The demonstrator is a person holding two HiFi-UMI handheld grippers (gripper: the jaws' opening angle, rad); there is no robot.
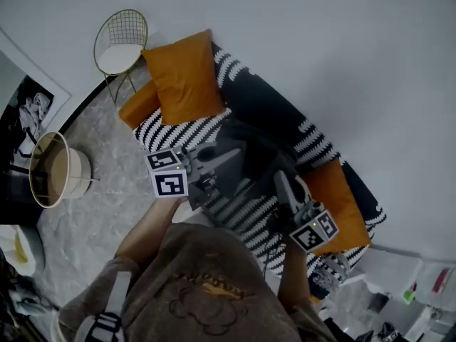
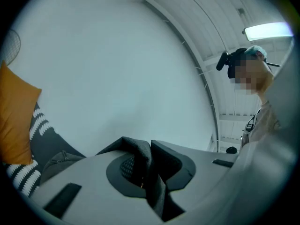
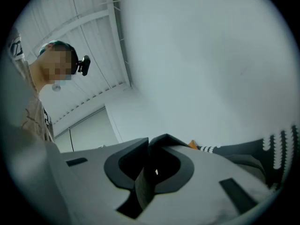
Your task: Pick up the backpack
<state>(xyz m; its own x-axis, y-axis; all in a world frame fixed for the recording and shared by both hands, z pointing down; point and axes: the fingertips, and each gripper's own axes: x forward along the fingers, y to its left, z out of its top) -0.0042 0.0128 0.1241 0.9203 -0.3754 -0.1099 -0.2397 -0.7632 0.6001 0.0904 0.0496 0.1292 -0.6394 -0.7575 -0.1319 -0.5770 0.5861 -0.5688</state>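
The backpack (image 1: pixel 251 157) is a dark bulk hanging between my two grippers in the head view, in front of the black-and-white striped sofa (image 1: pixel 288 116); whether its base touches the seat I cannot tell. My left gripper (image 1: pixel 231 154) reaches in from the left, its marker cube towards me, and in the left gripper view its jaws are drawn close together, pinching a fold of dark strap (image 2: pixel 154 191) that runs down between the pads. My right gripper (image 1: pixel 282 182) comes up from the lower right, and the right gripper view shows the same there: jaws narrow, clamped on a dark band of strap (image 3: pixel 140 186) that hangs below them. Both grippers point at a plain pale wall. An orange cushion (image 1: pixel 182 73) leans at the far left end of the sofa, with a second orange cushion (image 1: pixel 340 199) at the near right end, just beside my right gripper. Past the sofa's left end a gold wire chair (image 1: pixel 121 41) stands on the marbled floor (image 1: pixel 107 198).
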